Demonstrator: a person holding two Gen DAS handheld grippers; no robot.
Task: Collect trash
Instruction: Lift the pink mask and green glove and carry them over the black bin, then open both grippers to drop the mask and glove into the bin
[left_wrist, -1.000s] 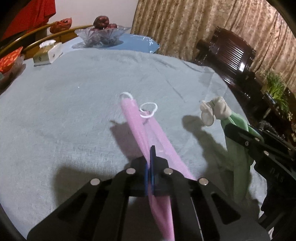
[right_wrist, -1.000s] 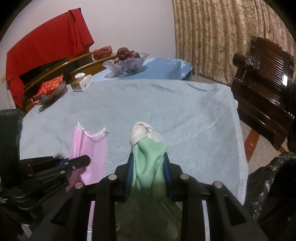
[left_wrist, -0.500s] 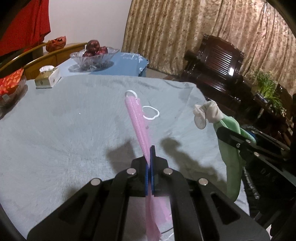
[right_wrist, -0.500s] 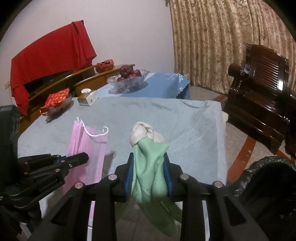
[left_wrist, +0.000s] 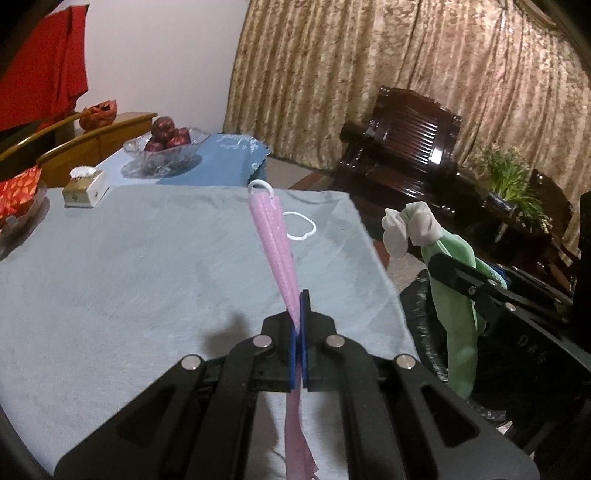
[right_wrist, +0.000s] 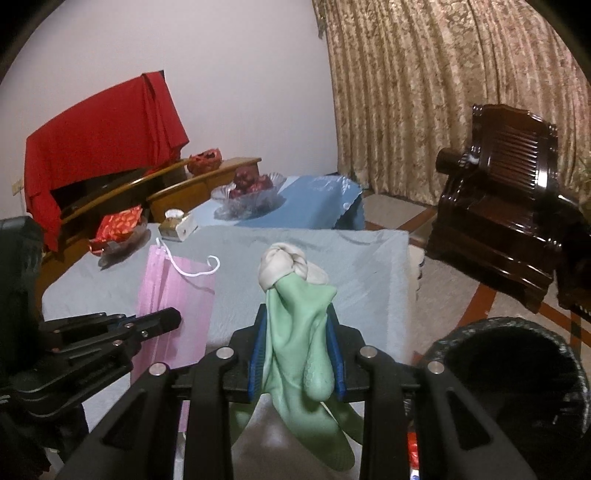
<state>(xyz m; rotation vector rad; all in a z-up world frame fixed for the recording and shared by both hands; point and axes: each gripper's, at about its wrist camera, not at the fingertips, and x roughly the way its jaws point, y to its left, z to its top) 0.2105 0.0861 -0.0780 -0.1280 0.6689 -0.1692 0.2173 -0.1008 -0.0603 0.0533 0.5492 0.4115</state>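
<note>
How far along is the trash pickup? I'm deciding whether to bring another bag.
Both items are picked up, neither binned yet. The left claw is shut on the pink face mask; the right claw is shut on the green rubber glove. No other loose trash shows on the grey tablecloth. Left: dropping both into the black-lined bin beside the table.

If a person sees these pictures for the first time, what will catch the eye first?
First, the pink pleated face mask pinched in the left gripper above the grey-blue tablecloth. Next, the green rubber glove with a knotted whitish cuff, clamped in the right gripper. A black-lined trash bin stands open at lower right.
</note>
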